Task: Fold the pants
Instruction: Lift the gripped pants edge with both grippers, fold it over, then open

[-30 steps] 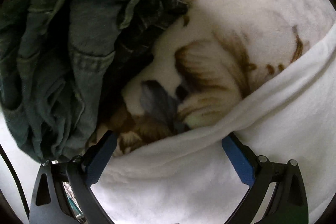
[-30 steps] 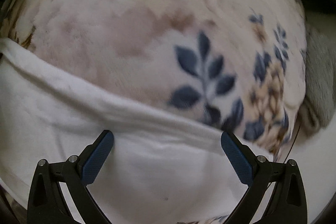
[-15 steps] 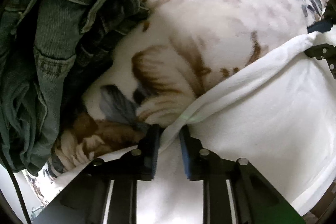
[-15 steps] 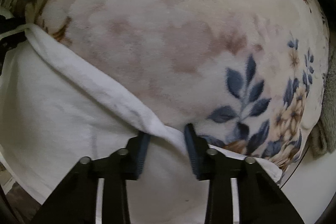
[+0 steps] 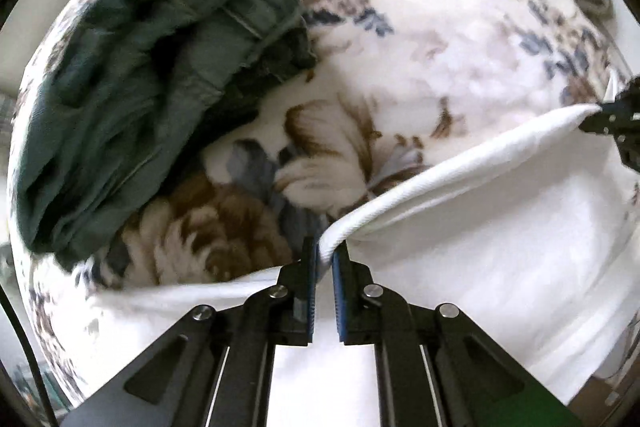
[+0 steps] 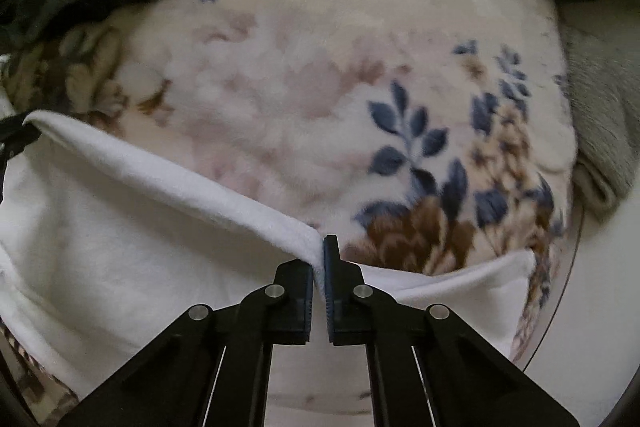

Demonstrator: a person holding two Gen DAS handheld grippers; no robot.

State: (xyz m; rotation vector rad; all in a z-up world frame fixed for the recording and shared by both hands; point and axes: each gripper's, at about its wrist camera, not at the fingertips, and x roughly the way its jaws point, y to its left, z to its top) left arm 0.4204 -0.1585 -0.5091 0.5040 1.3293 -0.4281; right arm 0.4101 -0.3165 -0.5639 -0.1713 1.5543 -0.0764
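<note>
white pants (image 5: 480, 247) lay on a floral blanket (image 5: 420, 39); left gripper (image 5: 325, 251) and right gripper (image 6: 319, 255) each pinched the top edge, near green jeans (image 5: 140, 75).

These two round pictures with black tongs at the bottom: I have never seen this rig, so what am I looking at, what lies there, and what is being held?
No robot here: a person holds one hand-held claw in each hand, and each claw carries a wide-angle camera looking along its fingers. One picture is from the left claw, the other from the right claw. Both are shut on the folded edge of a white garment, presumably the pants, which runs taut between them. It lies on a floral blanket. A crumpled dark green denim garment sits on the blanket beyond the left claw, apart from the white cloth.
</note>
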